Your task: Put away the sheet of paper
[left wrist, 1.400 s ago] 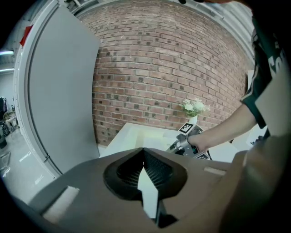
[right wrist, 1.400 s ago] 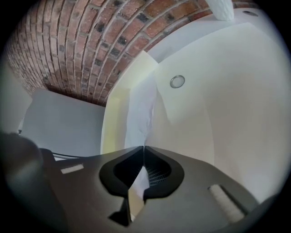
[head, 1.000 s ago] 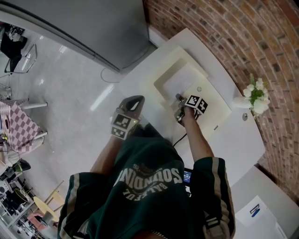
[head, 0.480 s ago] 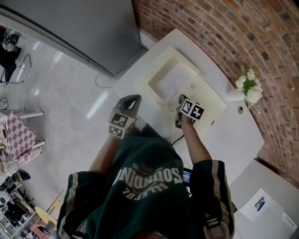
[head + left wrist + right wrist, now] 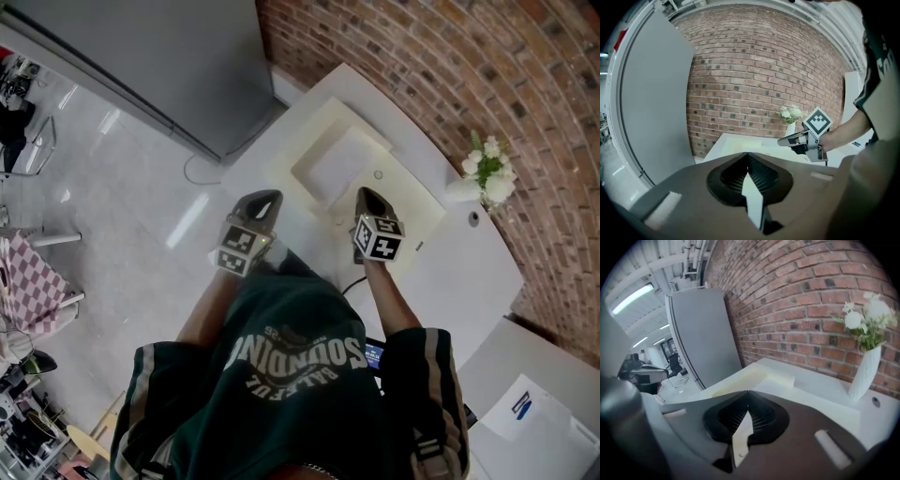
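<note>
The left gripper is held close to the person's body, by the near edge of the white counter. Its fingers are closed tip to tip with nothing between them. The right gripper is level with it on the other side, held in the air over the near part of a cream tray and clear of its surface. Its fingers have just been closing. They now meet at the tips and hold nothing.

A dark cable runs along the counter beneath the right wrist. To the person's right, on a separate grey surface, lies a printed page with a blue mark.

The tray sits on the counter ahead of both grippers. The sheet lies flat in the tray's sunken middle, just beyond the right gripper's tips, and neither gripper touches it.

Further right on the counter stands a white vase of white flowers, well apart from the tray and next to the brick wall. The wall runs along the back of the counter. At the counter's far left end a tall grey cabinet stands on the pale floor.
</note>
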### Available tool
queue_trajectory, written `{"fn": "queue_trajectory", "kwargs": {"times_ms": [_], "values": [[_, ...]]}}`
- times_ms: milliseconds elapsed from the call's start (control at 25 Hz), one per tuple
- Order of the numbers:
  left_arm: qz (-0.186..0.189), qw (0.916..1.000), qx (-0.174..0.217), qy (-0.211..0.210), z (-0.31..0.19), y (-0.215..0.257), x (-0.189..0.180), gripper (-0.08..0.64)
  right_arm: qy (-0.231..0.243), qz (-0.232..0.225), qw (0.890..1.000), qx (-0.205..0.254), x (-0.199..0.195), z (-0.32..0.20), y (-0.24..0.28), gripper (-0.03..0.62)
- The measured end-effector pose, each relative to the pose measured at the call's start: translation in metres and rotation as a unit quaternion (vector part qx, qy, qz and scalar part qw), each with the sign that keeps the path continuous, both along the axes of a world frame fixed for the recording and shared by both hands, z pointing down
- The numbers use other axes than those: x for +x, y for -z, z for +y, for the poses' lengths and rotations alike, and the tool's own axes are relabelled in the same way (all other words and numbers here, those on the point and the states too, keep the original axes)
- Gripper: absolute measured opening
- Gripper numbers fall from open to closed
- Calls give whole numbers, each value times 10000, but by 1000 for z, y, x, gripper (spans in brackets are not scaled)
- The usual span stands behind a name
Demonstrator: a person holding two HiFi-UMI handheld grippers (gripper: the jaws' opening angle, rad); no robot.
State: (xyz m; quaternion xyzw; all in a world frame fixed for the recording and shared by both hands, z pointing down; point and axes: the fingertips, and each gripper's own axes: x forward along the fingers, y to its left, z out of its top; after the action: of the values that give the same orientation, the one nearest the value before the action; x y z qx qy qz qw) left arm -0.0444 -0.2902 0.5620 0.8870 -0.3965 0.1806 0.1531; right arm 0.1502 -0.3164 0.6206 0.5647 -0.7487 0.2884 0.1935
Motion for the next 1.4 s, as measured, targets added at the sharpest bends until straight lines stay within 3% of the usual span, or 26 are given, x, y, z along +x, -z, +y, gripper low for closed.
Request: {"fn": "queue_trajectory", "kwargs": {"times_ms": [240, 560, 1400], "values": [[-14, 9999, 116, -24, -6, 9, 0, 9, 376, 369, 9963, 679, -16, -12, 45, 2], [65, 9997, 220, -83, -14, 18, 7, 9, 399, 312, 9914, 1206, -26, -14, 86, 0], [224, 9993, 218, -189, -19, 11, 12, 9, 283, 368, 9906, 1290, -28, 0, 93, 0]]}}
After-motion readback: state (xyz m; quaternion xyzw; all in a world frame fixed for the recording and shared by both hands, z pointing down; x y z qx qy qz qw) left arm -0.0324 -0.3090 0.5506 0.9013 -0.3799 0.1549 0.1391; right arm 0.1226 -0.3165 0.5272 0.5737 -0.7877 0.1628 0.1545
